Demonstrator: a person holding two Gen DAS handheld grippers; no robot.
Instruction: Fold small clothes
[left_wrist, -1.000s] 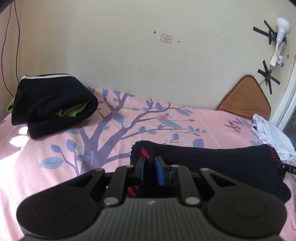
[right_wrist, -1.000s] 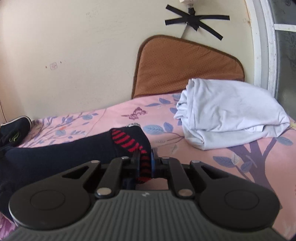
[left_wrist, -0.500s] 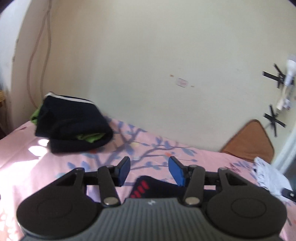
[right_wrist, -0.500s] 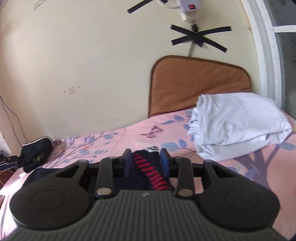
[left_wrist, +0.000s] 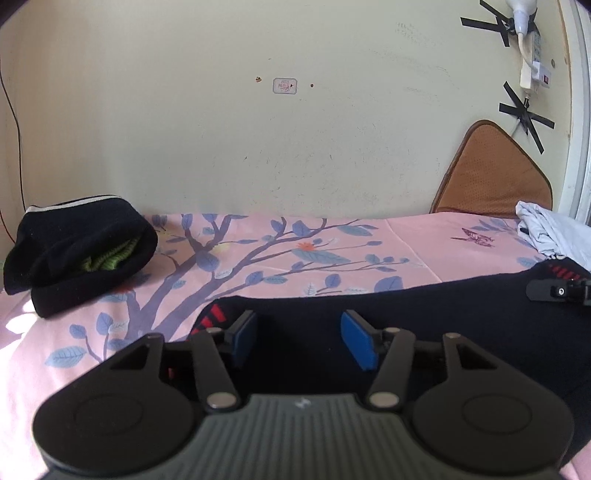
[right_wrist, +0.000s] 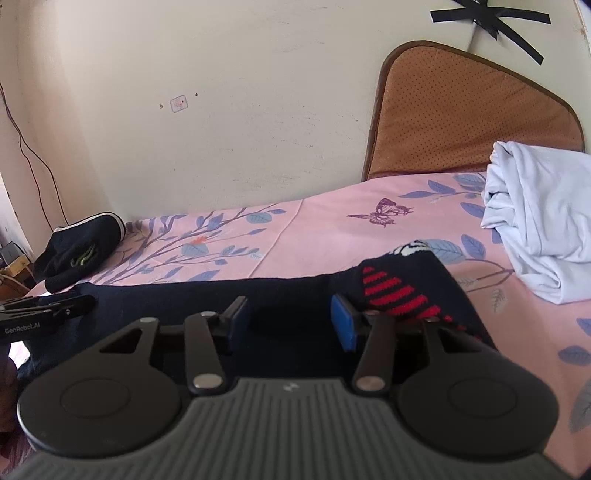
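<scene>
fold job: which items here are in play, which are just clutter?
In play:
- dark garment with red stripes, flat on the sheet
- left gripper, open over it
- right gripper, open over it; both have just been opening, no cloth between the pads

Clutter:
- black bundle
- white cloth
- brown cushion
- bedsheet

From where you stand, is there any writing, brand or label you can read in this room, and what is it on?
"GenRobot.AI": white letters on the side of the black left tool, seen in the right wrist view.
Small pale sticker on the cream wall: reddish marks, too small and blurred to read.
Small white logo mark on the grey ribbed body of the right tool: a symbol, no letters.
Nothing else readable.
</scene>
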